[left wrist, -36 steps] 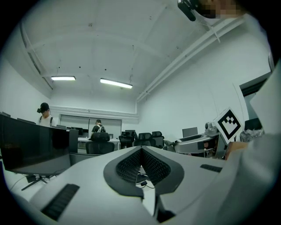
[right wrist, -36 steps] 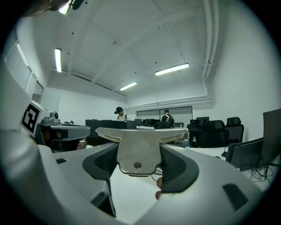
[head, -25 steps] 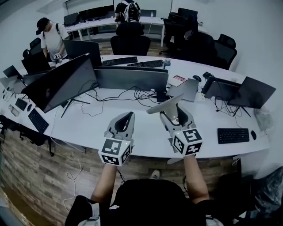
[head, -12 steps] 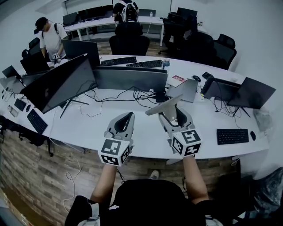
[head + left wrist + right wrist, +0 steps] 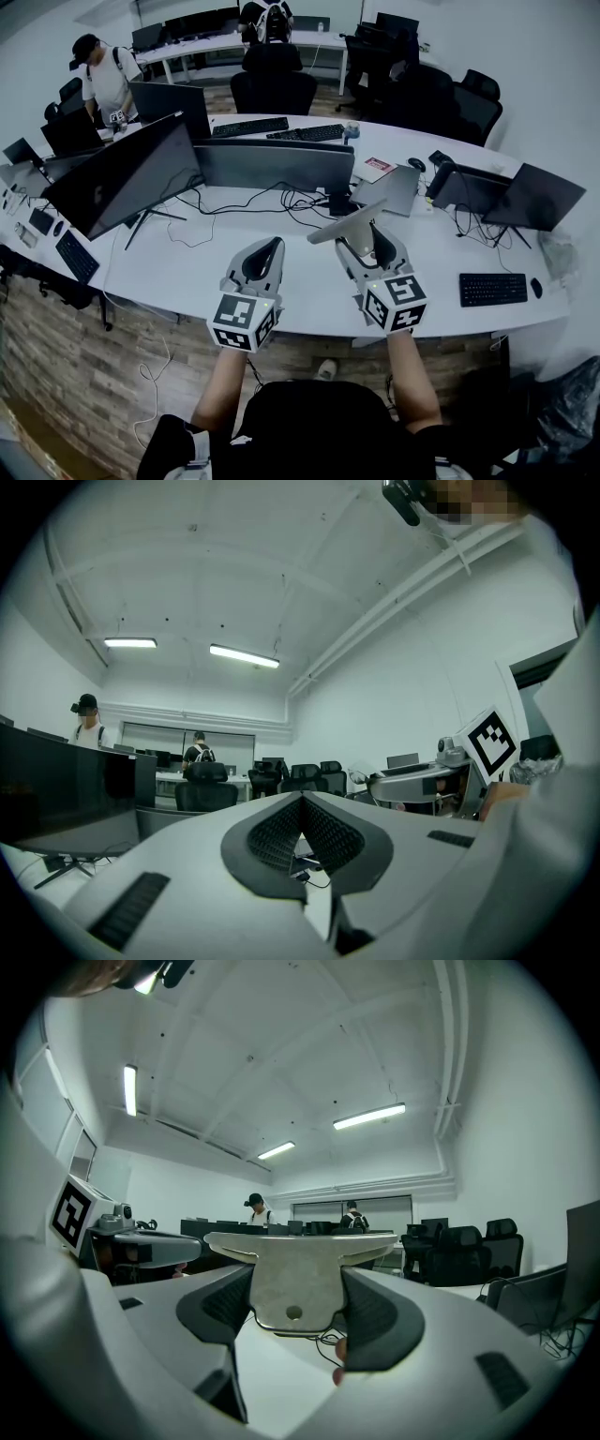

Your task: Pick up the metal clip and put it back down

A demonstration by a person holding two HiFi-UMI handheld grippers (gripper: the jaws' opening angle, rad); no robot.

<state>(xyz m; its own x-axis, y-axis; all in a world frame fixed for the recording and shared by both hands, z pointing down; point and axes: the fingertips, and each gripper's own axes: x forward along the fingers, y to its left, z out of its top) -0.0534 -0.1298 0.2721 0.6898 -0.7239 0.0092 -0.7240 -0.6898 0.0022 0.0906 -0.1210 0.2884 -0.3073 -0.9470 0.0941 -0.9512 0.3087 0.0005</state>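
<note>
Left gripper (image 5: pixel 302 801): jaws closed tip to tip, nothing between them.
Dark ribbed pads (image 5: pixel 272 838) meet at centre frame. At 3 o'clock, the right gripper (image 5: pixel 448 789), marker cube uppermost, grips the metal clip (image 5: pixel 408 780), seen edge-on. At 9 o'clock, a dark monitor (image 5: pixel 66 789) and a person in a cap (image 5: pixel 86 719). Office chairs (image 5: pixel 302 775) stand just above centre, and ceiling lights (image 5: pixel 244 655) show at 11 o'clock.

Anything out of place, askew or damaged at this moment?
Nothing stands out. The right hand-held gripper grips the metal clip above the white desk; the clip's flat top sits tilted in the head view, which fits a lift. The left hand-held gripper is shut and empty. Loose cables lie behind the monitors, nothing spilled.
</note>
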